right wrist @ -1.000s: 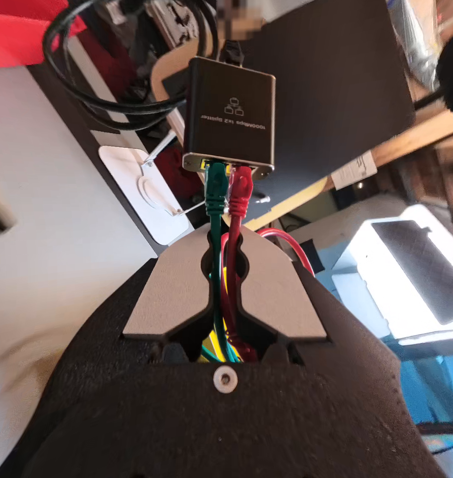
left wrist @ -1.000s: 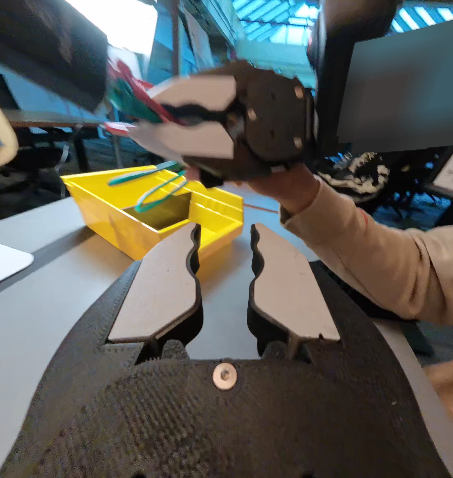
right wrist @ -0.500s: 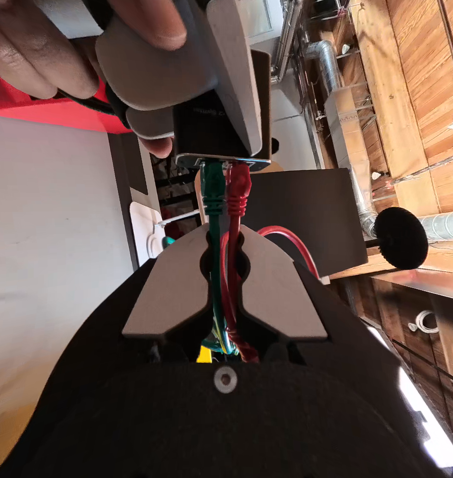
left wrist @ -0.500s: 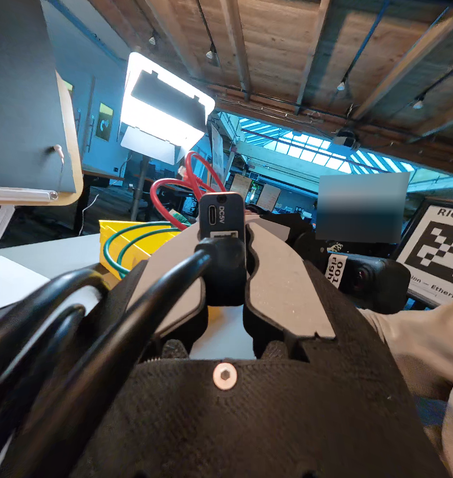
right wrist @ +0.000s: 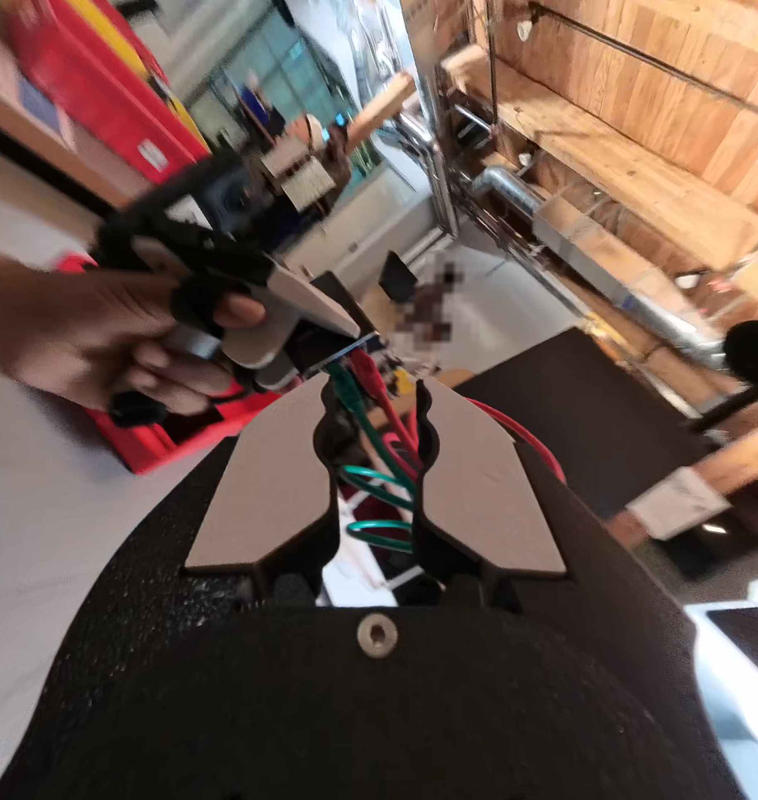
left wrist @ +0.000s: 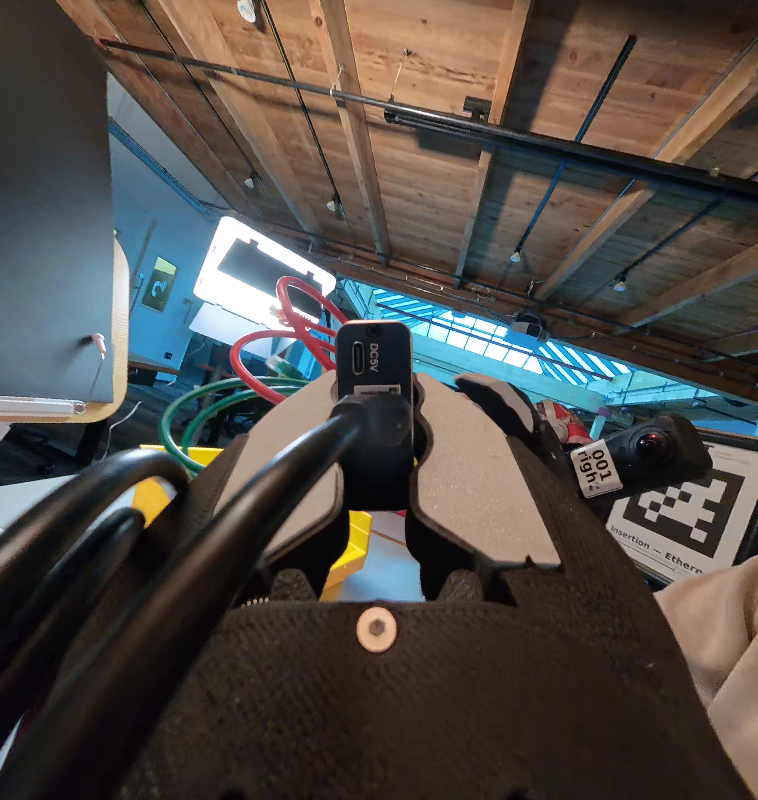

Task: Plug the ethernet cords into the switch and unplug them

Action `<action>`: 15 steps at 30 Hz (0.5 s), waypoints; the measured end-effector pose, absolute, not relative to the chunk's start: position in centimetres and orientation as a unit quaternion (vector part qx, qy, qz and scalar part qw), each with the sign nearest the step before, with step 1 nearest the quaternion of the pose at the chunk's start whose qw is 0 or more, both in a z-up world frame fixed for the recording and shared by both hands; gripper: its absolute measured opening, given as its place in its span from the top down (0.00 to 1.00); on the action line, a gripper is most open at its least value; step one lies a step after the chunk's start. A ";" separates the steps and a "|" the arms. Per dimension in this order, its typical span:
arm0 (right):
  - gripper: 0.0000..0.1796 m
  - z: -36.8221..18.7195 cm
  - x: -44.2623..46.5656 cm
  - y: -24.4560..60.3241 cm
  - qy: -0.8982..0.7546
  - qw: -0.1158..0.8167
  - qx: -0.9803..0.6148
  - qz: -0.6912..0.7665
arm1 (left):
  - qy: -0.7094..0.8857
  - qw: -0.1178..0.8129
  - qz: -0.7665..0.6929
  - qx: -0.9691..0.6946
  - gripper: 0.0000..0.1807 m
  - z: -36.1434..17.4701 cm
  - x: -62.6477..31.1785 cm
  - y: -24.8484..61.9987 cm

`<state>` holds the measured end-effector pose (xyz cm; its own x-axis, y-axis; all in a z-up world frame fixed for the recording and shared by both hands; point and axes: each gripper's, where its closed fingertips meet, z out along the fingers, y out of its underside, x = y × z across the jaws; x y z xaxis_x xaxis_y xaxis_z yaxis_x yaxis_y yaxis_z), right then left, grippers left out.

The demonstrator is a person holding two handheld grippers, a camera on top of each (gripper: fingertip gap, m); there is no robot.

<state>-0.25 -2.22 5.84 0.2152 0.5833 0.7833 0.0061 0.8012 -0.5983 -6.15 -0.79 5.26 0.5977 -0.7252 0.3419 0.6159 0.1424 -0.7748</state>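
My left gripper (left wrist: 375,389) is shut on the small black switch (left wrist: 374,359) and holds it in the air, tilted up toward the ceiling. A thick black cable (left wrist: 282,467) is plugged into its near end. The red cord (left wrist: 256,346) and green cord (left wrist: 204,402) loop behind it. In the right wrist view both cords, green (right wrist: 347,394) and red (right wrist: 368,372), are plugged into the switch (right wrist: 325,346). My right gripper (right wrist: 370,385) is open just below the plugs, and the cords run loosely between its fingers.
A yellow bin (left wrist: 351,545) sits on the grey table (right wrist: 44,498) below the grippers. A red bin (right wrist: 152,437) lies under the hand (right wrist: 87,329) that holds the left gripper. A black panel (right wrist: 585,411) stands to the right. A marker card (left wrist: 680,511) stands behind the right gripper (left wrist: 498,402).
My right gripper, shut on the two cords before, has opened and let them go. My left gripper closed on the switch and tilted it further upward.
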 end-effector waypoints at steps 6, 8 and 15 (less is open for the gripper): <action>0.82 3.9 -1.9 -3.1 -0.567 0.580 -0.361 0.461 | 0.046 0.770 -0.450 -0.451 0.85 6.4 -7.6 -1.7; 0.82 3.2 -2.4 -2.8 -0.546 0.524 -0.390 0.524 | 0.051 0.769 -0.457 -0.443 0.85 6.5 -7.4 -1.9; 0.82 3.1 -2.7 -2.8 -0.459 0.395 -0.418 0.677 | 0.075 0.752 -0.494 -0.429 0.85 5.7 -4.8 -1.9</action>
<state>-2.70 -2.82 3.14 -0.3373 0.9192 -0.2031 -0.1503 -0.2656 -0.9523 -4.80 -1.92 5.72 0.5001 -0.8080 0.3115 0.6799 0.1436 -0.7191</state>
